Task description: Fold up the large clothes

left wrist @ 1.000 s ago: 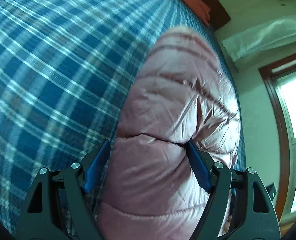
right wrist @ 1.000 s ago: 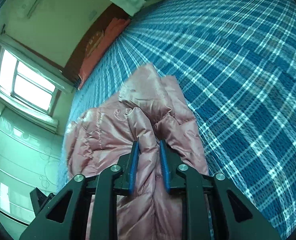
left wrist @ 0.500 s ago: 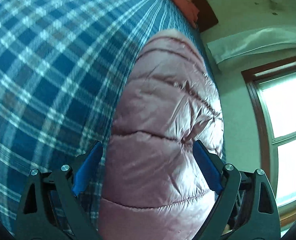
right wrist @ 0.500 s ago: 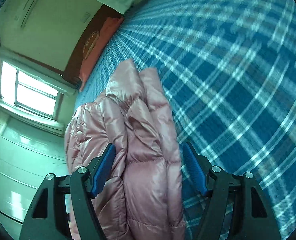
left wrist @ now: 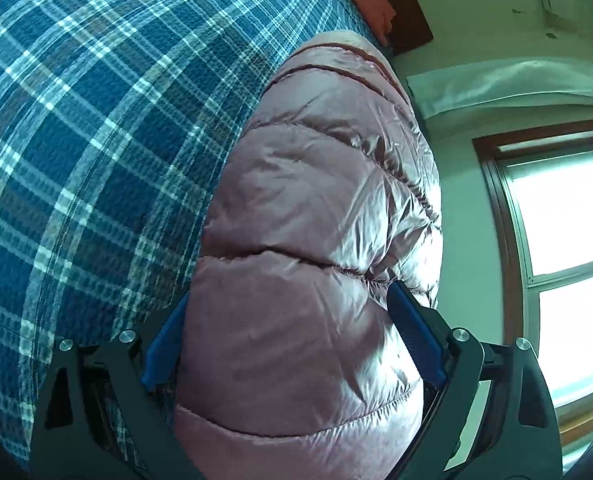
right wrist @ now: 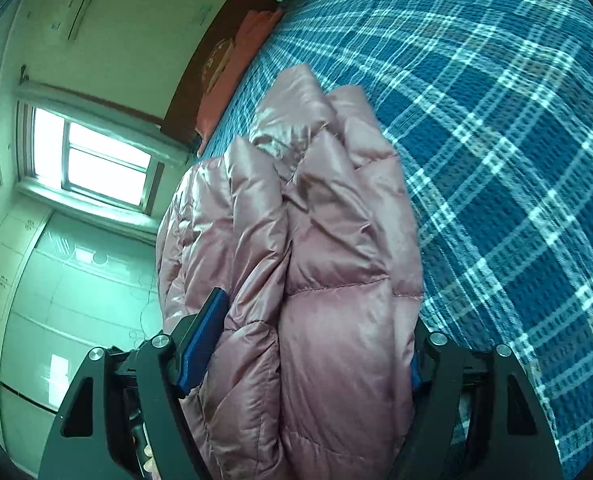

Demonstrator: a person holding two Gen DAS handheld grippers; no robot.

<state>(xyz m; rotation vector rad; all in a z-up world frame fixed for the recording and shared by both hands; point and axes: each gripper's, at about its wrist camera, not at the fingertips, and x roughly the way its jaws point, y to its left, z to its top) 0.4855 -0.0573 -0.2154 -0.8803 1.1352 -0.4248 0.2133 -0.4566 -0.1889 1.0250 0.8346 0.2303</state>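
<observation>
Both grippers have sunk toward the bed since a second ago, and both have let go: the right gripper (right wrist: pixel 312 332), then pinched narrow on a fold, has just been opening and easing back a touch. It now stands wide, with the pink puffer jacket (right wrist: pixel 308 248) bulging between its blue pads (right wrist: pixel 202 344). Whether those pads press the fabric, I cannot tell. The left gripper (left wrist: pixel 292 340) has also just spread, and its jaws are wide now, the jacket's padded bulk filling the gap between them.

That jacket lies on the blue plaid bedspread (left wrist: pixel 88 152), a long bundle running straight away from both cameras toward the headboard (right wrist: pixel 212 64) and the orange pillow (right wrist: pixel 248 40). It hugs the window-side edge of the bed. On the other side, plenty of bare plaid spreads out, open room for working.

Shiny, slick fabric here, quilted into fat horizontal tubes with stitched seams; smooth and rounded in the left view, crumpled into several upright folds in the right view. The bedspread looks waffle-textured. Bright window (right wrist: pixel 92 164) beyond the bed's edge.
</observation>
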